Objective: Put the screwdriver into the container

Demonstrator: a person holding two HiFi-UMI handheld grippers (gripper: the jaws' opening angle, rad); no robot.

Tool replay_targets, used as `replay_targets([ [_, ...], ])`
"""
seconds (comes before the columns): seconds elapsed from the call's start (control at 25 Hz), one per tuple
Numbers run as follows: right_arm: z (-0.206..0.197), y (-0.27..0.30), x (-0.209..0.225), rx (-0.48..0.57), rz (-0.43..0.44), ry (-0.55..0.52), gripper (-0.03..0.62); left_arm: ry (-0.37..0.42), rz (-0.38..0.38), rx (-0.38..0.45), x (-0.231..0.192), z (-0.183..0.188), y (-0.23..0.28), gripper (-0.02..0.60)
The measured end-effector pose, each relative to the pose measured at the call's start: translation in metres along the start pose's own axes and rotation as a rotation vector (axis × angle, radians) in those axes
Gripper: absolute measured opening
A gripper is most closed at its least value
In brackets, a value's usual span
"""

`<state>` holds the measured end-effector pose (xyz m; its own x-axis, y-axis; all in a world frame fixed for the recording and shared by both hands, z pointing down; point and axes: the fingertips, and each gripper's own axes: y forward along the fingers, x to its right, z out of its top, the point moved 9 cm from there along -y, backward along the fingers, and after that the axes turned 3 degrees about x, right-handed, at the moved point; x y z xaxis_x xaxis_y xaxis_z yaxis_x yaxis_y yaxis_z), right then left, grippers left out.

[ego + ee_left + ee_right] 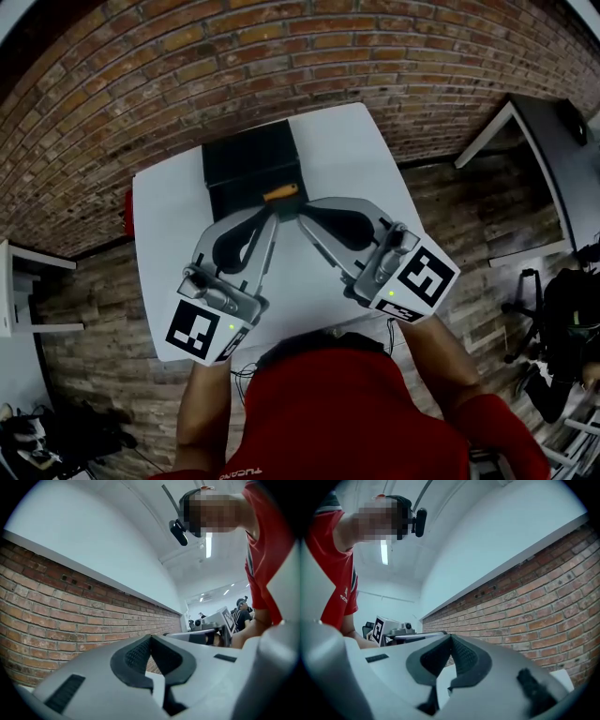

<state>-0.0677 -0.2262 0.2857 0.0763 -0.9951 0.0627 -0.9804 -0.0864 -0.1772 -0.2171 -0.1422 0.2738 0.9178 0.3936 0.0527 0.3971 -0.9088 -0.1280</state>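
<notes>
Nearest, the left gripper [270,218] and the right gripper [302,215] are held side by side above the white table [361,155], each with its jaws pressed together on nothing (the ribbed pads meet at the tips). Just beyond them the screwdriver [281,194] shows its orange handle at the near edge of the black container [246,157]. Farther off runs a brick wall [187,66].
</notes>
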Motion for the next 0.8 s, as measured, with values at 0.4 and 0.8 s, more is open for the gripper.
replay_targets([
  [0.4, -0.003, 0.001, -0.021, 0.016, 0.061, 0.018, 0.031, -0.008, 0.035, 0.007, 0.015, 0.002, -0.02, 0.014],
  [0.8, -0.011, 0.004, -0.026, -0.001, 0.074, 0.015, 0.031, -0.022, 0.063, -0.011, 0.016, -0.004, -0.034, 0.014],
])
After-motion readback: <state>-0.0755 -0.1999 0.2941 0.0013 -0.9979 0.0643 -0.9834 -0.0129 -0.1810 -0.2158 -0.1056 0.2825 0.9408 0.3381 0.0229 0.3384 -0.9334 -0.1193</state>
